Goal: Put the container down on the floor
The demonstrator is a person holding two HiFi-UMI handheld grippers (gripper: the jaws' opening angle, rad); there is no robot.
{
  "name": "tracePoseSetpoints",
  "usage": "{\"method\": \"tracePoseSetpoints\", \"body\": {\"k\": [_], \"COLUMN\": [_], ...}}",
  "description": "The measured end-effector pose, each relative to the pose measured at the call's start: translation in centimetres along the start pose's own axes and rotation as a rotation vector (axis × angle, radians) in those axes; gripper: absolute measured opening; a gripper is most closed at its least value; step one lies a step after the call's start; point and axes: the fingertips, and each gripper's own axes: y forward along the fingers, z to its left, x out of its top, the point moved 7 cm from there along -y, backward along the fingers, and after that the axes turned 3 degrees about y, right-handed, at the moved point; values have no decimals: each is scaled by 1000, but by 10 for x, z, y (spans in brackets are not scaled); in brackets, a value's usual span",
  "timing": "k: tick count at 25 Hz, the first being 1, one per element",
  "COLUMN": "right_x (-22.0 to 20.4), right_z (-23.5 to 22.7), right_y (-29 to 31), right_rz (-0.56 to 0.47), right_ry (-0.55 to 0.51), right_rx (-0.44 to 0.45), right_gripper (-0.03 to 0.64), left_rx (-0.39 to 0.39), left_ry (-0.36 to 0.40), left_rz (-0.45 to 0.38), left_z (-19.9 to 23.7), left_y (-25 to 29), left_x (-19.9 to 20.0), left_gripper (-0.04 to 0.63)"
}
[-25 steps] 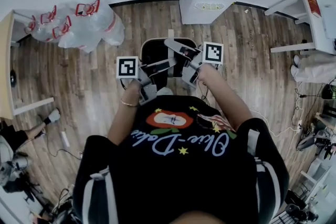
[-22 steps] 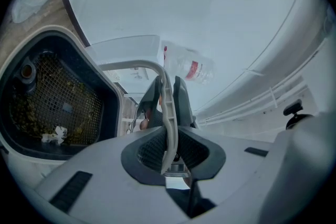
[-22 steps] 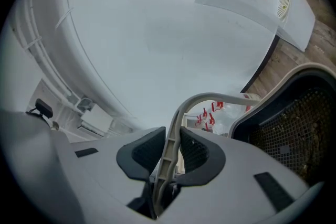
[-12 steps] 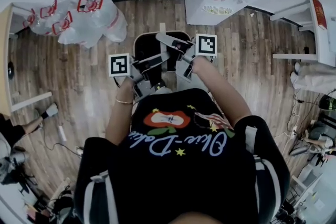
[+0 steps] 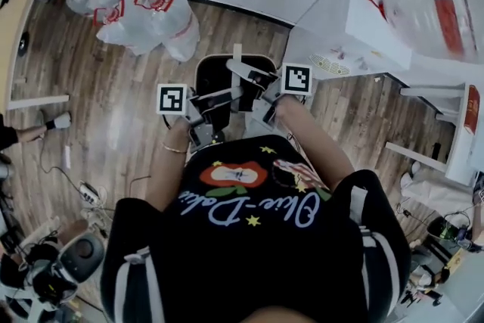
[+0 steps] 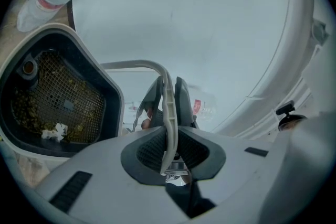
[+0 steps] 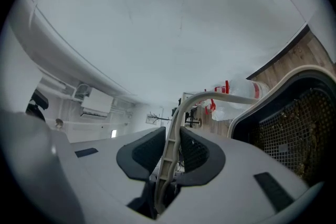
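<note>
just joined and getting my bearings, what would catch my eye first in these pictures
The left gripper and right gripper both clamp the white handle of a dark container, held over the wood floor at the head view's centre. A mesh basket flecked with yellowish bits sits inside it. Clear plastic bags lie at upper left.

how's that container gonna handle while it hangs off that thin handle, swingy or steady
Likely to swing: the container hangs from one thin handle pinched by the left tongs and right tongs. Probably light for its size, since its inside shows only a mesh insert with a few scraps. The slim handle may flex a little.
</note>
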Motion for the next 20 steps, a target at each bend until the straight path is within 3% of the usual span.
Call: {"method": "tracePoseSetpoints", "body": {"k": [4,9,20], "right_x": [30,35,91], "right_z": [-6,-1,-24], "right_y": [8,10,13], "right_rz": [42,101,183], "right_ry": [7,-29,-33], "right_rx": [-5,-10,-59], "right_gripper": [66,63,58], "left_rx": [4,20,22], "left_ry": [1,32,-1], "left_rz": [-60,-96,-190], "left_z": [4,4,26], "left_y": [16,17,54], "left_x": [21,21,58], "left_gripper": [52,52,54]}}
